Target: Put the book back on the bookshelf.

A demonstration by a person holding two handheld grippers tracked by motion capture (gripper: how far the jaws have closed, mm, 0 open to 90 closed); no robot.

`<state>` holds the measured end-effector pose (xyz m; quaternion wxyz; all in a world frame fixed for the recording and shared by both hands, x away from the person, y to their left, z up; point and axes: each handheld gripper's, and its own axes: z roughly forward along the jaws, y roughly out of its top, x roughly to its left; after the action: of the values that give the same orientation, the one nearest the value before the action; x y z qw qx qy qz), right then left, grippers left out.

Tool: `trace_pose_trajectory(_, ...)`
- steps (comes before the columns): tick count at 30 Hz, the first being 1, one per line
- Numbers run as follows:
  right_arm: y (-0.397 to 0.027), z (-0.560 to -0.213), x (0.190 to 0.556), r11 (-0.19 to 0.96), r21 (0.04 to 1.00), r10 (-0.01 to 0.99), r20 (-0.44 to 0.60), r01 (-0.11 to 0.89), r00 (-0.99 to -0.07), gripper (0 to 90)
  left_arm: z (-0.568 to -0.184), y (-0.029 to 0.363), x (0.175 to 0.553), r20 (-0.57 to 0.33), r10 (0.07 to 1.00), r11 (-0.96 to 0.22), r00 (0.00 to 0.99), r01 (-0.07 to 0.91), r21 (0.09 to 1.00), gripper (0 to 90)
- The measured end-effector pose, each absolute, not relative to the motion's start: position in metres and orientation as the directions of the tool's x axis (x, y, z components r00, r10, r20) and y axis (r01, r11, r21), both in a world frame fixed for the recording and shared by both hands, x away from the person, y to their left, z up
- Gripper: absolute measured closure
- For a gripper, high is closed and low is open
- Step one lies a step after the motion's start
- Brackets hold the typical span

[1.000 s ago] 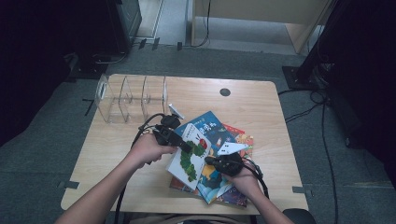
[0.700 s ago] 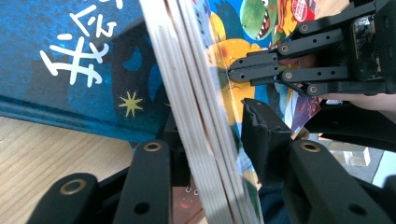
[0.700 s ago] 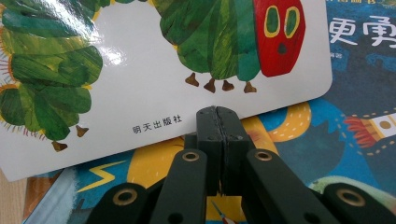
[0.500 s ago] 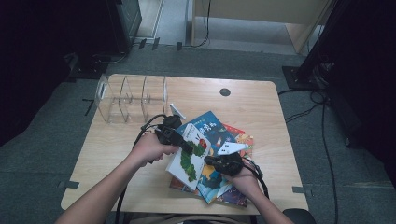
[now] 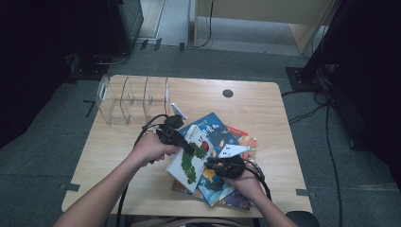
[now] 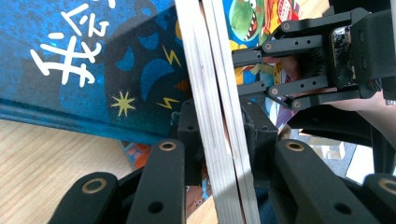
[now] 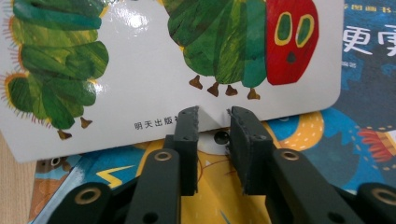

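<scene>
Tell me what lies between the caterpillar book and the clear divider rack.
Nothing visible. The left gripper is shut on the caterpillar book, and bare table runs from there to the clear rack, whose slots look empty.

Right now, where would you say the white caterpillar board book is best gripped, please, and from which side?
Likely by an overhanging edge, jaws across its thickness. The caterpillar board book tops the blue book, and the left gripper already clamps its stiff edge. The right gripper, jaws apart, could come in level from the near long edge.
</scene>
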<state>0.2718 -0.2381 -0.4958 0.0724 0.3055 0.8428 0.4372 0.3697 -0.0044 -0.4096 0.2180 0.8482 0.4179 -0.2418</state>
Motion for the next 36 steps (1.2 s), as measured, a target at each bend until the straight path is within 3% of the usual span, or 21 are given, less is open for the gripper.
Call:
trace_pose_trajectory(10,-0.236,-0.493,0.272,0.456,0.783,0.563,0.114,0.423,-0.818,61.6,-0.409,0.008,0.381,-0.633,0.603,-0.534,0.486,0.835,0.133,77.1)
trace_pose_trajectory(17,-0.236,-0.492,0.275,0.453,0.792,0.572,0.095,0.410,-0.815,52.6,-0.395,0.013,0.383,-0.594,0.627,-0.527,0.503,0.836,0.153,77.1)
trace_pose_trajectory(36,-0.237,-0.493,0.283,0.457,0.775,0.609,0.085,0.437,-0.788,40.4,-0.378,0.042,0.390,-0.574,0.665,-0.470,0.478,0.865,0.176,77.0)
